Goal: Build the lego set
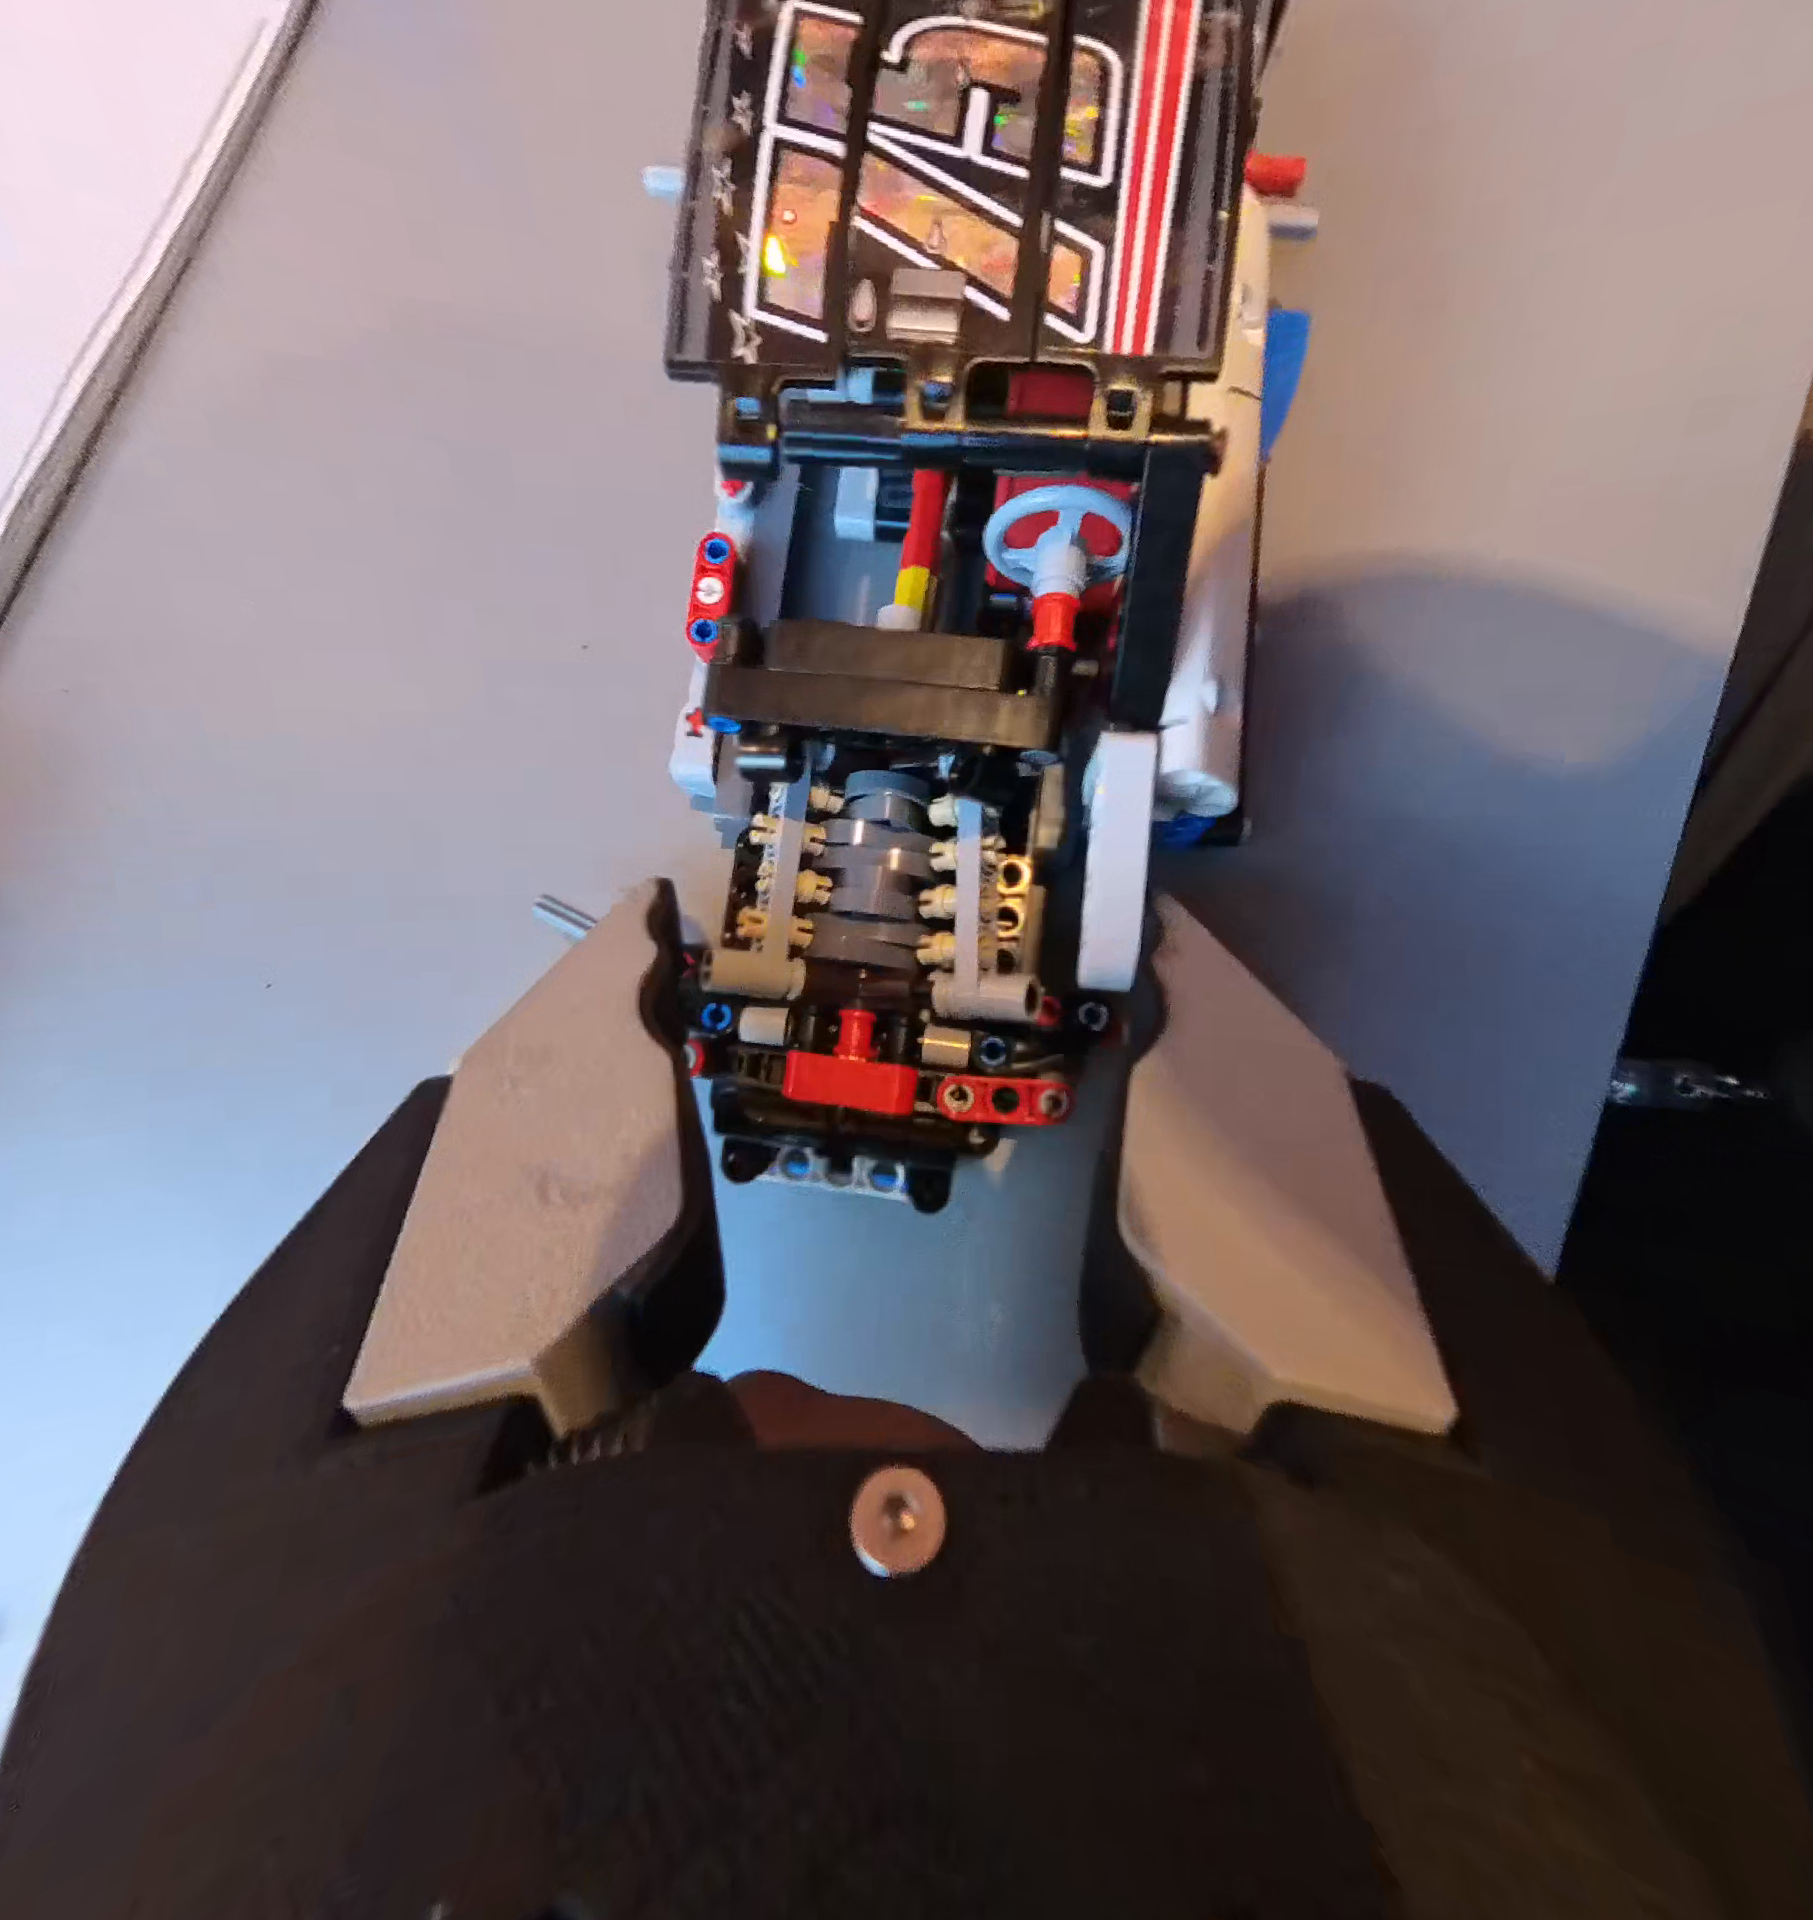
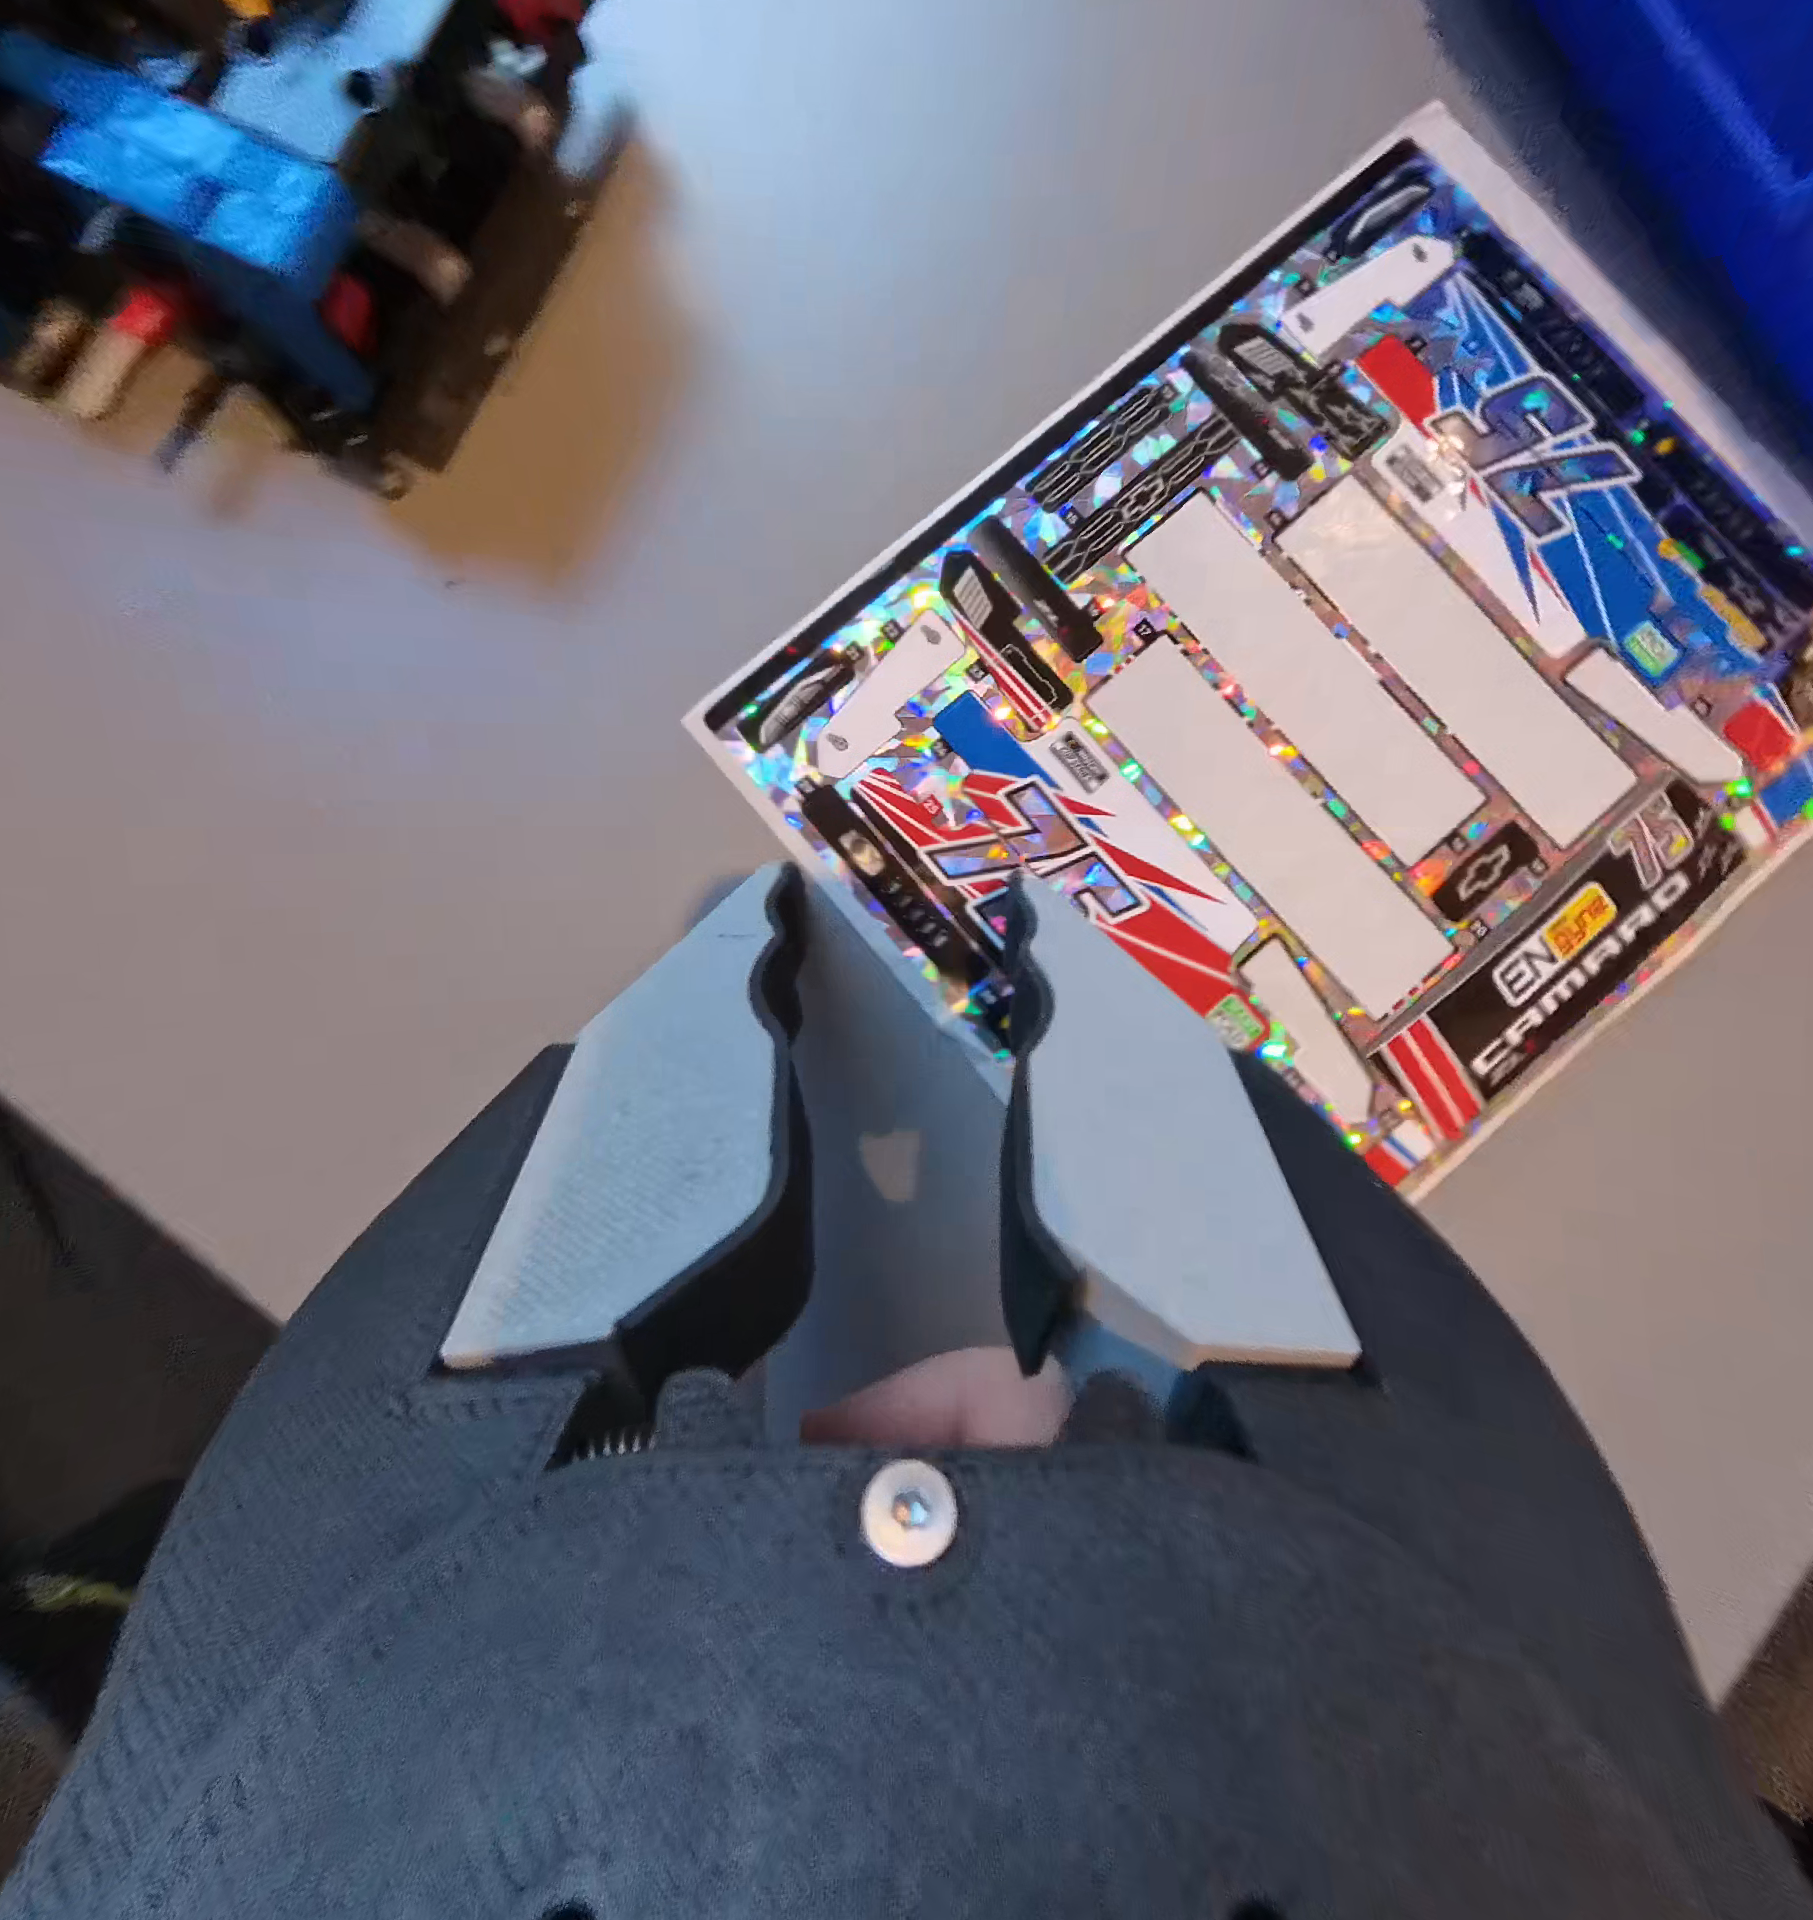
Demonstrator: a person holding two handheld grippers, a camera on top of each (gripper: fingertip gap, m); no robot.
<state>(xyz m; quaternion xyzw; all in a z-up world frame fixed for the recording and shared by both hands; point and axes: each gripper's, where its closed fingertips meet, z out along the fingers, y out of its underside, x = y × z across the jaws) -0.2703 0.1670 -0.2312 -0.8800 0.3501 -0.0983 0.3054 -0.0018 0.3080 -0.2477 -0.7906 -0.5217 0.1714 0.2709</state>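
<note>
A partly built lego car (image 1: 943, 665) lies on the grey table (image 1: 310, 727), with a black stickered roof panel (image 1: 954, 177), a light blue steering wheel (image 1: 1056, 540) and an exposed grey engine block (image 1: 876, 883). My left gripper (image 1: 912, 904) clasps the car's engine end, one finger against each side. In the right wrist view the car (image 2: 206, 229) is blurred at the top left. My right gripper (image 2: 902, 894) is open and empty, its tips above the near corner of a shiny sticker sheet (image 2: 1297, 675) that lies flat on the table.
A white sheet (image 1: 60, 208) lies at the far left. A small grey pin (image 1: 559, 920) sits by the left finger. The table edge (image 1: 1650, 935) runs down the right with dark floor beyond. A blue bin (image 2: 1712, 104) stands behind the sticker sheet. Spacing between my two grippers at the tips: around 30 centimetres.
</note>
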